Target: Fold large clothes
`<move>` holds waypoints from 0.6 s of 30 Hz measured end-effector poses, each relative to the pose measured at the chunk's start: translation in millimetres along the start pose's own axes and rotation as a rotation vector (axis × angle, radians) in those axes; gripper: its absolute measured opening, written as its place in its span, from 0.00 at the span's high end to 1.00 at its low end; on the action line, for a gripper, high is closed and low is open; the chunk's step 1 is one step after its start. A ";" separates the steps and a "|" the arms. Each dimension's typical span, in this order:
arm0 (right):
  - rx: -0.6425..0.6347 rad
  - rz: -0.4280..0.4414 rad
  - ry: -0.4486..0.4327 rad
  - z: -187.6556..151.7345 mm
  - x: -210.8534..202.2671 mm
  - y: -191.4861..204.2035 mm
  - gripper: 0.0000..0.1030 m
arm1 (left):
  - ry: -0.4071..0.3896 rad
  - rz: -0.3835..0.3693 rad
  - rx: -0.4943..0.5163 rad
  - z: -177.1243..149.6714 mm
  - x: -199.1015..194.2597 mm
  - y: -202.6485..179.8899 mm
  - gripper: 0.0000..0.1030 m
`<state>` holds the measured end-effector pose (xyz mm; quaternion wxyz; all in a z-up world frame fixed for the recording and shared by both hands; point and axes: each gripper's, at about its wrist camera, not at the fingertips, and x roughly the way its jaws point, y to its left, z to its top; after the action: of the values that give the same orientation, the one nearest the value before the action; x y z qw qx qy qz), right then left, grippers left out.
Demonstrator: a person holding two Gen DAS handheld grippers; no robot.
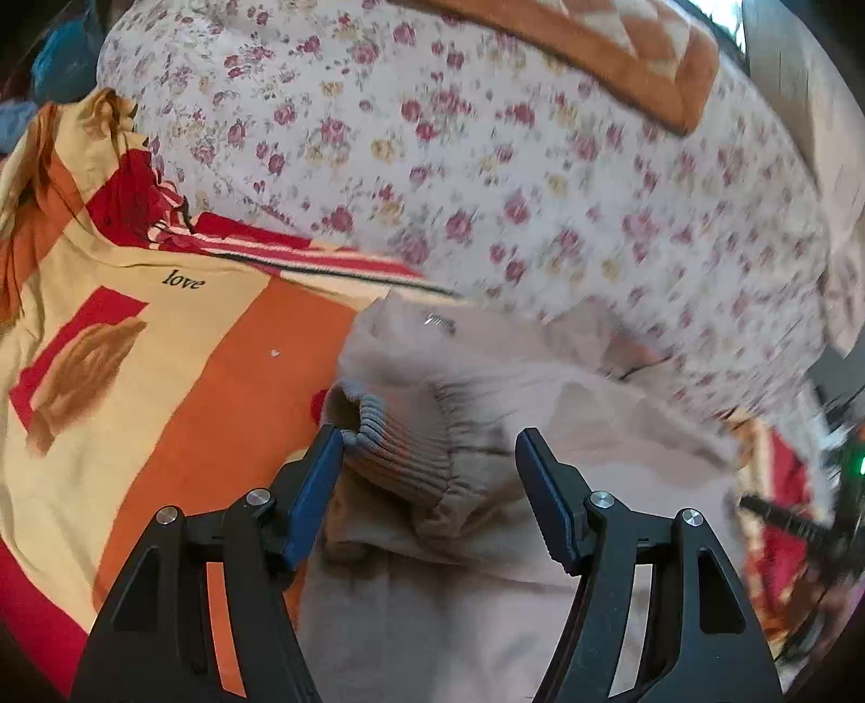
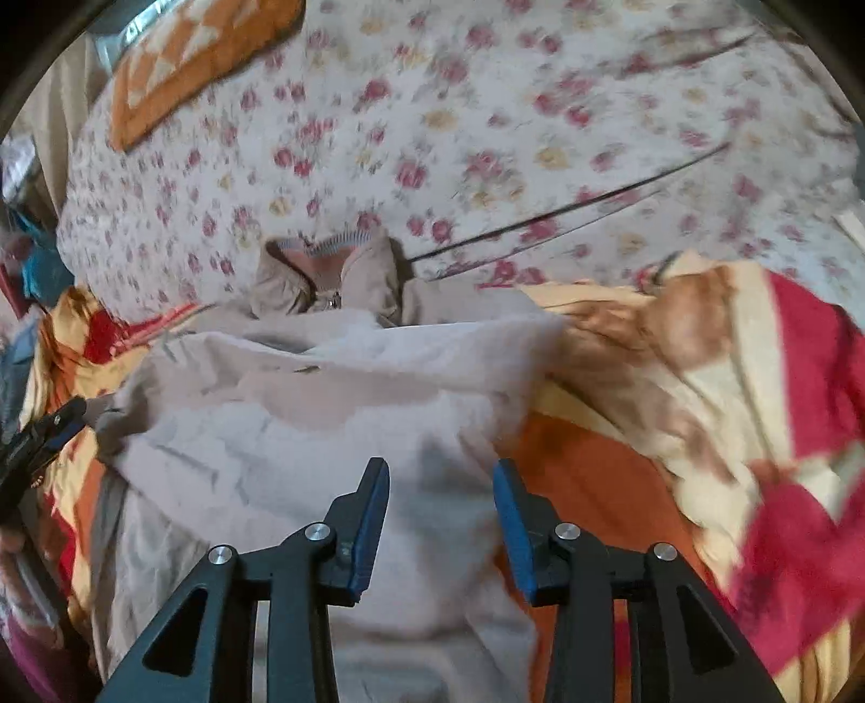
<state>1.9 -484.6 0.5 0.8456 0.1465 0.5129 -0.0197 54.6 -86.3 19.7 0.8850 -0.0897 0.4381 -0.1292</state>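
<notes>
A floral quilt (image 1: pixel 486 178) fills the far half of both views, with an orange-and-cream pillow (image 1: pixel 621 48) at its far end. Nearer lies a bedspread (image 1: pixel 178 378) in orange, cream and red blocks. On it is spread the beige zip-up jacket (image 2: pixel 303 432).

Only the right wrist view shows the jacket's collar (image 2: pixel 330 270), with its zip pull, lying against the quilt's edge, and the jacket's right edge with bare orange bedspread beyond it. Only the left wrist view shows the ribbed cuff (image 1: pixel 400 438) of a sleeve, and the word "love" (image 1: pixel 184 281) printed on the bedspread, with open flat cloth to the cuff's left.

The left gripper (image 1: pixel 430 459) has its jaws wide apart; the cuff sits between them, brushing the left pad, not pinched. The right gripper (image 2: pixel 440 486) is partly open over the jacket's right edge; the blur hides whether its pads press any cloth.
</notes>
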 end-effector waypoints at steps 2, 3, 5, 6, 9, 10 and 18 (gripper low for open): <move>0.029 0.007 0.031 13.8 24.0 -11.3 0.63 | 0.025 0.032 0.011 -2.3 11.7 1.0 0.36; 0.042 -0.008 0.033 21.2 32.1 -18.0 0.63 | 0.055 0.049 0.006 -3.4 20.4 3.4 0.36; 0.073 -0.032 0.023 36.2 43.8 -29.6 0.63 | 0.109 0.048 -0.012 -6.7 35.4 9.4 0.36; 0.106 -0.018 0.017 47.5 50.9 -39.2 0.63 | 0.130 0.046 -0.019 -7.7 41.8 11.6 0.36; 0.165 0.011 0.013 75.7 71.2 -53.9 0.63 | 0.151 0.057 -0.011 -10.1 52.3 10.1 0.36; 0.173 -0.003 0.002 84.7 78.9 -57.8 0.63 | 0.152 0.058 -0.006 -10.0 53.3 8.3 0.35; 0.285 0.062 -0.123 86.7 42.4 -85.1 0.51 | 0.133 -0.013 -0.071 1.8 43.1 16.2 0.35</move>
<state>81.0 -584.2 -18.5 0.8464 0.2793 0.4472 -0.0751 83.6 -84.0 -16.0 0.8493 -0.1149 0.4998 -0.1252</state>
